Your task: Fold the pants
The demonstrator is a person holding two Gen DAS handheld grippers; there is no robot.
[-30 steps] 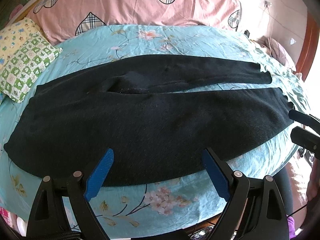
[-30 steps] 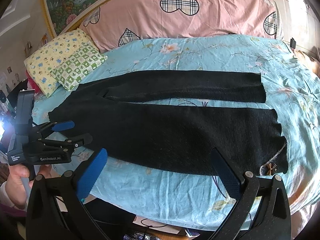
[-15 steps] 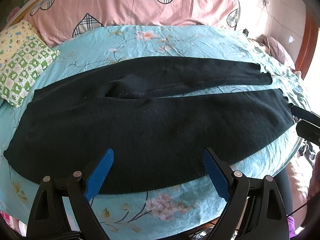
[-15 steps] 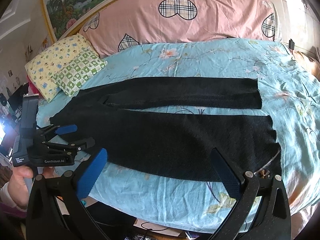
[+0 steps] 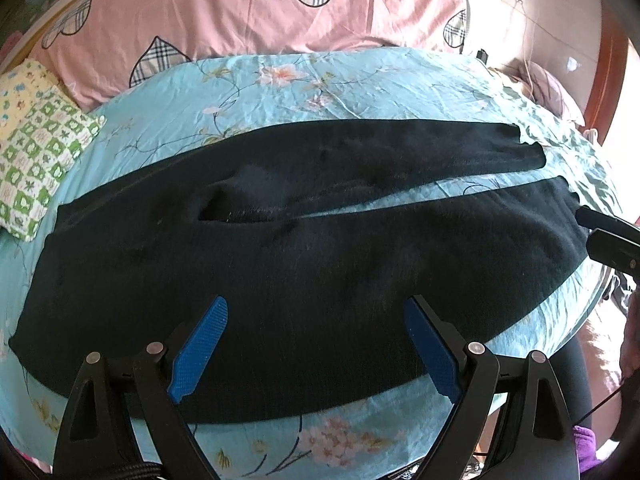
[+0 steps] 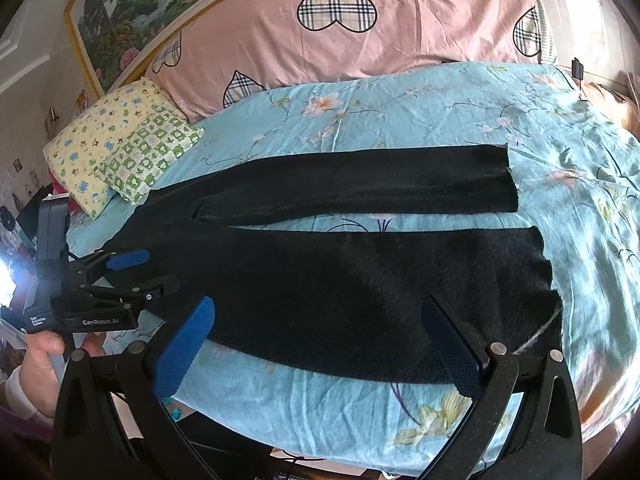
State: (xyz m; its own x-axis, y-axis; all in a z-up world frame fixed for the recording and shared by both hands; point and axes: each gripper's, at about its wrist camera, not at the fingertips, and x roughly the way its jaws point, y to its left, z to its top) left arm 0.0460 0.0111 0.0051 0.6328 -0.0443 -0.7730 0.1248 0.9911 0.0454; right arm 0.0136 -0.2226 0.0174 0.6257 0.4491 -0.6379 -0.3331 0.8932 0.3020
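Black pants (image 5: 304, 264) lie flat across the bed, waist to the left, two legs spread apart to the right; they also show in the right wrist view (image 6: 352, 272). My left gripper (image 5: 316, 340) is open and empty, hovering over the near edge of the pants around the thigh. It shows at the left of the right wrist view (image 6: 148, 272), by the waist end. My right gripper (image 6: 320, 336) is open and empty over the near leg, close to its cuff. Its fingers (image 5: 604, 236) show at the right edge of the left wrist view, beside the near leg's cuff.
The bed has a light blue floral sheet (image 6: 400, 120). A pink heart-print duvet (image 6: 360, 36) lies along the far side. Two small patterned pillows (image 6: 124, 148) sit at the far left. The bed's near edge (image 6: 360, 432) runs just below the pants.
Both grippers have moved forward and slightly lower toward the pants; the pants look larger and nearer. Both stay open. The pants have not moved.
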